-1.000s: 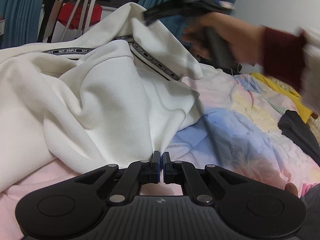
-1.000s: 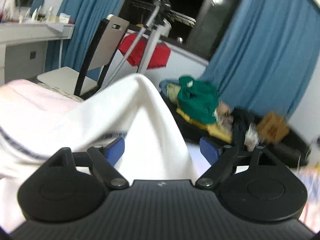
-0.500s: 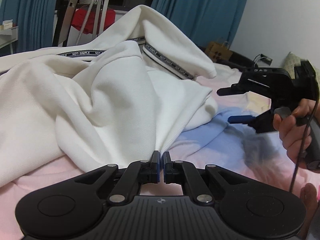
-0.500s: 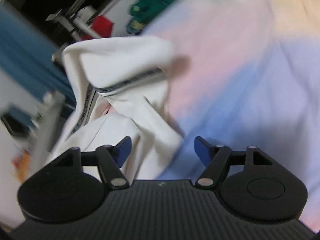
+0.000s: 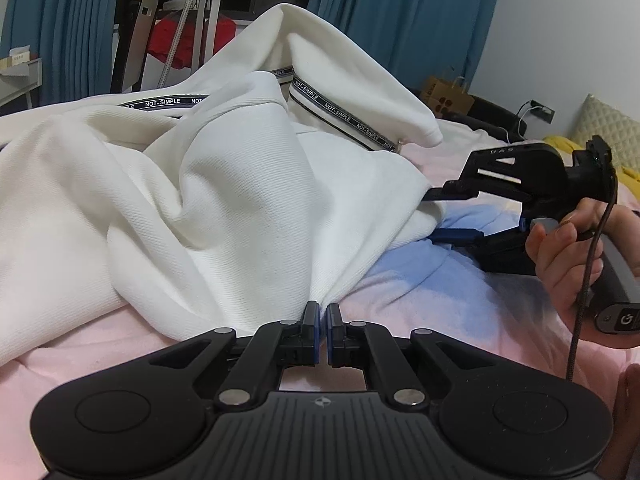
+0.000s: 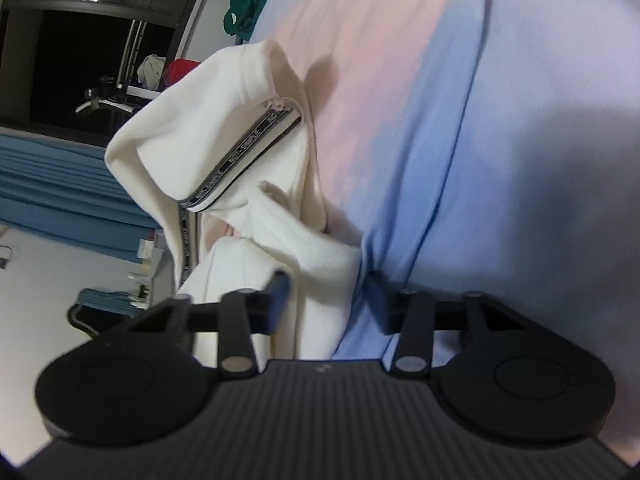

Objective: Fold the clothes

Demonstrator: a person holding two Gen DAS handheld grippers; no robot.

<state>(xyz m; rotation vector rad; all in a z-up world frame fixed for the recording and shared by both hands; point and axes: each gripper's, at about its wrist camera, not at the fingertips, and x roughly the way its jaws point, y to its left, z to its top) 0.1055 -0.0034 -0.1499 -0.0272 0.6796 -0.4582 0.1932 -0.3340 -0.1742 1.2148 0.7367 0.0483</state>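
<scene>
**Count: what's on and around the bed**

1 white garment (image 5: 240,200), crumpled on the bed sheet (image 5: 420,300). 2 grippers: left gripper (image 5: 323,320) at near edge, right gripper (image 5: 440,216) at garment's right edge. 1 hand (image 5: 568,256) visible. 1 paper bag (image 5: 446,94) beyond far edge. 1 red cloth (image 5: 180,40), 1 chair (image 5: 140,40) w/ it.

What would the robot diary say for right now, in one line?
task: fold clothes | left gripper: shut on garment | right gripper: open, straddling garment edge | surface: bedsheet
</scene>
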